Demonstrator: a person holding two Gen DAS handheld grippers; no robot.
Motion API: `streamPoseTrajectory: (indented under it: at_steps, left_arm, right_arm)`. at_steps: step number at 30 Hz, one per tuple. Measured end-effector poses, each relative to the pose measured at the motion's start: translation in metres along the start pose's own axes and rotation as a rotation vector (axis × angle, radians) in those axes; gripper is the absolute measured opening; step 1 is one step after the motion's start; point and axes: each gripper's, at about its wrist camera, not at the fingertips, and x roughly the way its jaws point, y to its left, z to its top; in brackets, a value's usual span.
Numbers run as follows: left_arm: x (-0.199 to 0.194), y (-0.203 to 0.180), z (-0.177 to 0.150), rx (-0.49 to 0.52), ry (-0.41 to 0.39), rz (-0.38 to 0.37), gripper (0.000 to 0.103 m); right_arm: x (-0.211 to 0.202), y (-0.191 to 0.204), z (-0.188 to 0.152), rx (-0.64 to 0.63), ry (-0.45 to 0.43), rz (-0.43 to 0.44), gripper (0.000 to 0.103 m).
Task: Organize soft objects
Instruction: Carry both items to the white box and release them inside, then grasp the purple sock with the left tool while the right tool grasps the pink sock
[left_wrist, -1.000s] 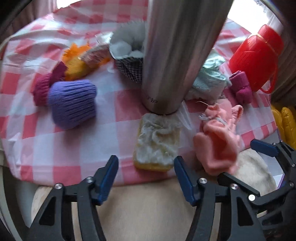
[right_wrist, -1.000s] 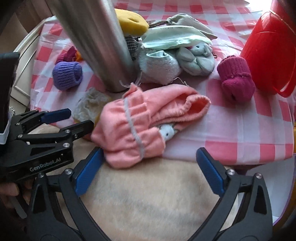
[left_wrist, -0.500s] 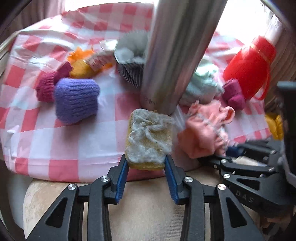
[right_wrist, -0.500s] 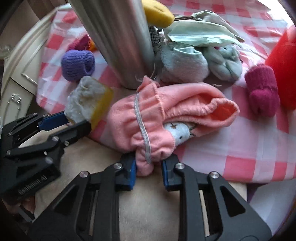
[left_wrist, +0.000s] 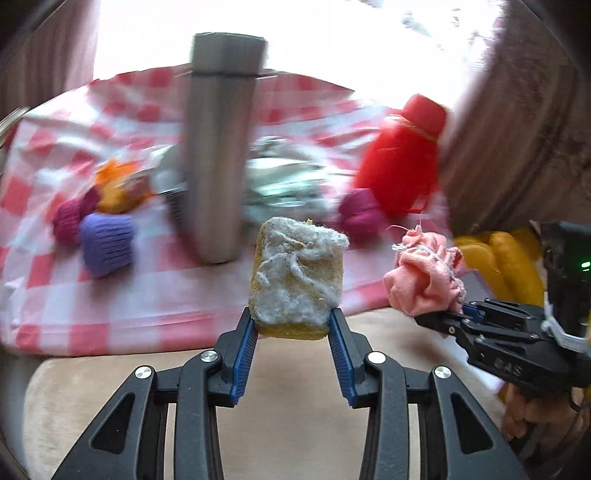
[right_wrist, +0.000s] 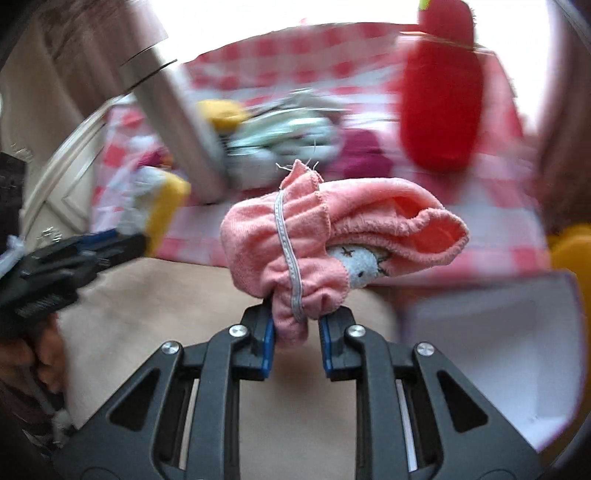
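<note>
Clear of the steel flask (left_wrist: 221, 155), your left gripper (left_wrist: 291, 325) clamps the sponge (left_wrist: 297, 280); your right gripper (right_wrist: 295, 332) pinches the pink garment (right_wrist: 332, 229), both lifted for sorting.

The only lettering showing is raised on the black body of the right gripper (left_wrist: 465, 314), seen from the left wrist view at the right edge. It is reading roughly as "DAS", though blur is making the first letter uncertain. Everything else, including the steel flask (left_wrist: 221, 147) and the red jug (left_wrist: 402, 162), is showing no print that can be made out, since motion blur is smearing most of both views.
</note>
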Motion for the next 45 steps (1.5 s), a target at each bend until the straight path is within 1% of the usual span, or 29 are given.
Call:
streamPoseTrajectory:
  at_steps: [1, 3, 4, 8, 10, 11, 12, 13, 14, 15, 16, 17, 18, 19, 20, 21, 22, 24, 25, 26, 28, 30, 32, 35, 36, 39, 40, 43, 45]
  left_arm:
    - [0.001, -0.015, 0.001, 0.021, 0.004, -0.042, 0.040]
    - [0.004, -0.036, 0.001, 0.046, 0.021, -0.088, 0.040]
    - [0.008, -0.052, 0.002, 0.068, 0.038, -0.118, 0.040]
    - [0.022, -0.103, 0.000, 0.154, 0.086, -0.181, 0.041]
    - [0.031, -0.129, 0.000, 0.197, 0.113, -0.211, 0.041]
    - [0.034, -0.141, -0.001, 0.214, 0.124, -0.222, 0.042]
    - [0.039, -0.152, -0.001, 0.227, 0.136, -0.236, 0.045]
    - [0.044, -0.166, -0.001, 0.242, 0.154, -0.264, 0.047]
    - [0.048, -0.176, -0.005, 0.259, 0.170, -0.284, 0.051]
    - [0.050, -0.183, -0.008, 0.273, 0.177, -0.294, 0.059]
    - [0.055, -0.194, -0.010, 0.299, 0.186, -0.294, 0.065]
    - [0.058, -0.203, -0.013, 0.321, 0.192, -0.283, 0.075]
    - [0.061, -0.208, -0.016, 0.332, 0.196, -0.279, 0.079]
    - [0.062, -0.213, -0.018, 0.333, 0.200, -0.279, 0.079]
    - [0.063, -0.215, -0.020, 0.333, 0.208, -0.282, 0.080]
    - [0.064, -0.214, -0.021, 0.334, 0.212, -0.282, 0.082]
    - [0.064, -0.214, -0.022, 0.340, 0.216, -0.275, 0.082]
    - [0.061, -0.211, -0.021, 0.350, 0.211, -0.266, 0.082]
    - [0.053, -0.203, -0.020, 0.349, 0.190, -0.259, 0.082]
    - [0.044, -0.192, -0.018, 0.346, 0.163, -0.232, 0.082]
    - [0.033, -0.164, -0.014, 0.316, 0.136, -0.174, 0.082]
    - [0.020, -0.126, -0.006, 0.250, 0.109, -0.136, 0.082]
    - [0.003, -0.075, 0.001, 0.164, 0.071, -0.052, 0.082]
    - [-0.016, 0.001, 0.007, 0.007, 0.026, 0.056, 0.082]
    - [-0.019, 0.019, 0.008, -0.035, 0.020, 0.080, 0.082]
    - [-0.024, 0.088, 0.011, -0.178, 0.002, 0.166, 0.082]
    - [-0.024, 0.104, 0.013, -0.208, -0.006, 0.179, 0.082]
    - [-0.020, 0.136, 0.025, -0.278, -0.026, 0.203, 0.082]
    - [-0.008, 0.154, 0.037, -0.308, 0.008, 0.223, 0.083]
  right_arm:
    - [-0.004, -0.017, -0.008, 0.026, 0.006, -0.027, 0.023]
    - [-0.008, -0.047, -0.024, 0.072, 0.024, -0.081, 0.023]
    - [-0.010, -0.065, -0.034, 0.096, 0.037, -0.116, 0.023]
    - [-0.011, -0.113, -0.063, 0.167, 0.081, -0.205, 0.023]
    - [-0.011, -0.134, -0.078, 0.212, 0.108, -0.231, 0.024]
    - [-0.011, -0.142, -0.084, 0.226, 0.119, -0.243, 0.028]
    - [-0.011, -0.151, -0.090, 0.246, 0.123, -0.261, 0.030]
    - [-0.011, -0.155, -0.093, 0.263, 0.125, -0.269, 0.035]
    - [-0.010, -0.162, -0.097, 0.281, 0.126, -0.281, 0.044]
    - [-0.011, -0.165, -0.099, 0.290, 0.123, -0.292, 0.054]
    - [-0.011, -0.166, -0.099, 0.291, 0.118, -0.304, 0.059]
    - [-0.013, -0.166, -0.099, 0.287, 0.107, -0.317, 0.068]
    - [-0.015, -0.166, -0.099, 0.278, 0.091, -0.330, 0.074]
    - [-0.016, -0.164, -0.098, 0.273, 0.080, -0.338, 0.077]
    - [-0.018, -0.163, -0.096, 0.273, 0.062, -0.338, 0.079]
    - [-0.021, -0.161, -0.095, 0.280, 0.041, -0.314, 0.079]
    - [-0.027, -0.159, -0.093, 0.294, 0.012, -0.265, 0.079]
    - [-0.034, -0.153, -0.089, 0.346, -0.061, -0.120, 0.080]
    - [-0.035, -0.146, -0.086, 0.348, -0.079, -0.085, 0.080]
    - [-0.036, -0.137, -0.080, 0.326, -0.090, -0.074, 0.080]
    - [-0.036, -0.118, -0.067, 0.267, -0.112, -0.067, 0.080]
    - [-0.038, -0.101, -0.054, 0.223, -0.136, -0.059, 0.080]
    - [-0.037, -0.084, -0.039, 0.184, -0.162, -0.063, 0.081]
    - [-0.026, -0.064, -0.009, 0.148, -0.188, -0.073, 0.087]
    - [-0.021, -0.057, 0.001, 0.145, -0.185, -0.070, 0.088]
    - [0.001, -0.042, 0.027, 0.150, -0.145, -0.059, 0.088]
    - [0.009, -0.037, 0.034, 0.146, -0.139, -0.066, 0.088]
    - [0.036, -0.018, 0.057, 0.120, -0.111, -0.103, 0.088]
    - [0.053, -0.009, 0.071, 0.099, -0.084, -0.112, 0.088]
